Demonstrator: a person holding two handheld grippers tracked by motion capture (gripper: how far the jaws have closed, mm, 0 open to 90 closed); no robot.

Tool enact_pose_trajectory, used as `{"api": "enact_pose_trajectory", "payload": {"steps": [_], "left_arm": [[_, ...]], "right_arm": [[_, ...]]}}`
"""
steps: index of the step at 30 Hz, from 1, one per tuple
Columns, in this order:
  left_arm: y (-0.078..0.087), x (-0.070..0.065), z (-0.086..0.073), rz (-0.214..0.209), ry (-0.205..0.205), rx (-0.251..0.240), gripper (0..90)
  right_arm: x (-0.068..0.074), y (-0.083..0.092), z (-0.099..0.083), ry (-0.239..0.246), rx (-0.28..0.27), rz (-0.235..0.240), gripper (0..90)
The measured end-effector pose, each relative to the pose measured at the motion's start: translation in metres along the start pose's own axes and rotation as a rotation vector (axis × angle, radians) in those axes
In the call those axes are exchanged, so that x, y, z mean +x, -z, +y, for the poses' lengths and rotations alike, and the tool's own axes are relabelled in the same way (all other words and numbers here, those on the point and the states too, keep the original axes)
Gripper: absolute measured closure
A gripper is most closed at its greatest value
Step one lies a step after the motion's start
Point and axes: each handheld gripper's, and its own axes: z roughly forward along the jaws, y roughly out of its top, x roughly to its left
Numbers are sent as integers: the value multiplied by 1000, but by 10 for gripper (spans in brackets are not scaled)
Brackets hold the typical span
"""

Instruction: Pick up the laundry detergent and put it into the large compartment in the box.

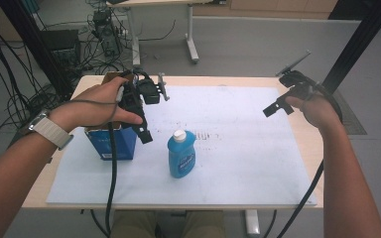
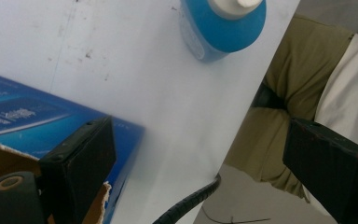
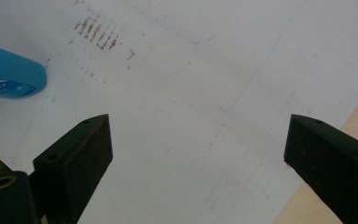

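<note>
Nothing is gripped yet. The blue dish-soap bottle stands upright on the desk's white sheet, just beside the open blue carton. The left gripper hovers over that carton, jaws spread; the right gripper waits well apart, jaws spread. Grasping and moving the bottle appear left to do.

A lab: cable tangles and electronics on the floor, black frame posts, bare worktables

Your blue bottle with white cap stands upright mid-mat, just beside the open blue box.
</note>
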Motion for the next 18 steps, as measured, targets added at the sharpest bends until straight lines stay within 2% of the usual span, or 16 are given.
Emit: {"api": "enact_pose_trajectory", "payload": {"steps": [6,12,18], "left_arm": [[2,-2,2,4,56,13,100],[4,-3,2,-19,77,11,93],[9,-8,6,-22,97,18,93]], "right_arm": [[2,2,0,5,-1,-4,75],[4,4,0,9,-7,-5,75],[6,4,-1,11,-5,-5,75]]}}
